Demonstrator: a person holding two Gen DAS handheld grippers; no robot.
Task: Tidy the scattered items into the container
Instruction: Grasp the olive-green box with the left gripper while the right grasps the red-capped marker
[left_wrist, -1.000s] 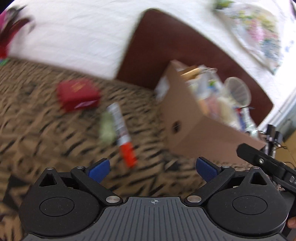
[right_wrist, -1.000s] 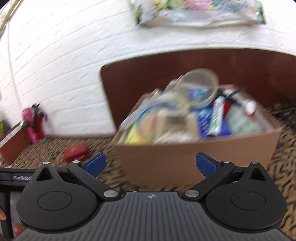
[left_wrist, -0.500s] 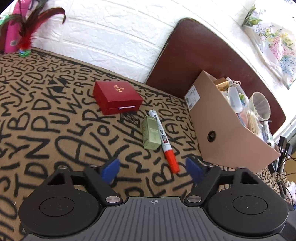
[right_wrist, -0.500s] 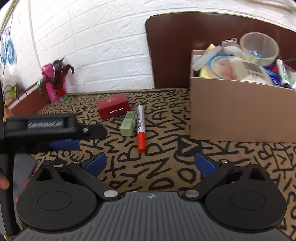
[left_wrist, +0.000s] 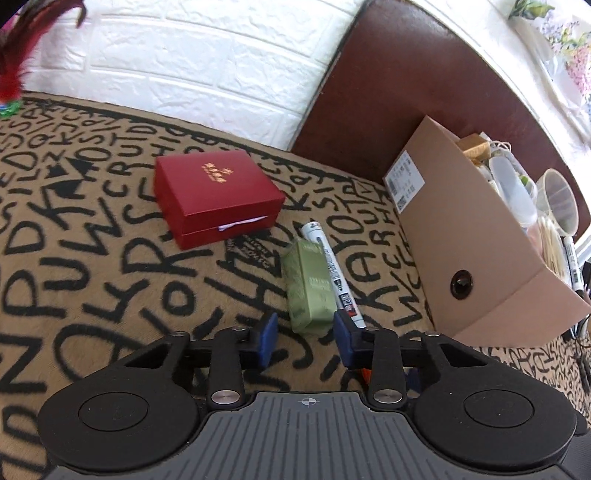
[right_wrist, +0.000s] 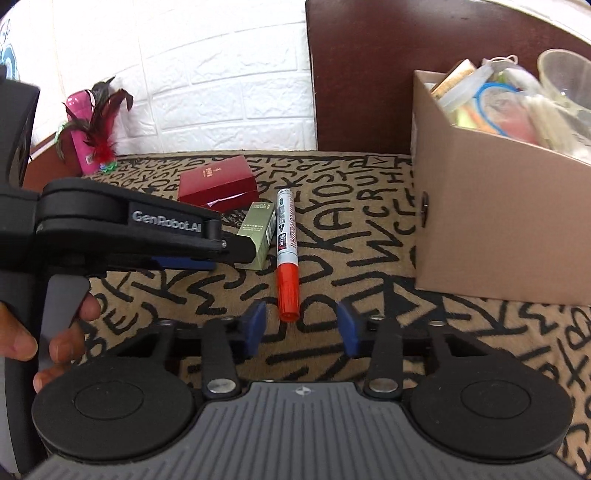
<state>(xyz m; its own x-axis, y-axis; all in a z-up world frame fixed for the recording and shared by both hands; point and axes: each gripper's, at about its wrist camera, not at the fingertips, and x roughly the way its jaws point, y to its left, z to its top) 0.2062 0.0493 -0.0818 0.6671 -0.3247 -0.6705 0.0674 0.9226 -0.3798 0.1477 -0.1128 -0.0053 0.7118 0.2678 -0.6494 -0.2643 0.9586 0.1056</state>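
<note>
Black and grey plastic fills the near edge of both wrist views: two grippers, each with two blue-padded fingers. The left gripper (left_wrist: 304, 341) has just been narrowing its jaws and stands partly spread, its pads flanking the near end of the green box (left_wrist: 308, 284); a sliver of mat shows on the left side, so the pads do not appear to press on it, and the right side is too close to tell. The right gripper (right_wrist: 301, 326) has also just been narrowing its jaws; they are partly spread with only mat between them, the red cap of the marker (right_wrist: 287, 254) lying just beyond the tips, untouched. In the right wrist view the left gripper (right_wrist: 236, 251) reaches in from the left, a hand (right_wrist: 44, 332) on its grey trigger.

Three loose items lie on the tan mat (left_wrist: 110, 258) with black letters: one green box, one white marker with a red cap lying just beside it, nearly touching along its right side, and, farther back and to the left, one red box (left_wrist: 218, 195). To the right, well apart from them, stands one cardboard box (left_wrist: 476, 251), the container, already crowded with things, a clear cup (right_wrist: 565, 77) among them. Farthest off, against the white brick wall (right_wrist: 184, 74), is one pink bottle (right_wrist: 83, 136) with dark red feathers.
</note>
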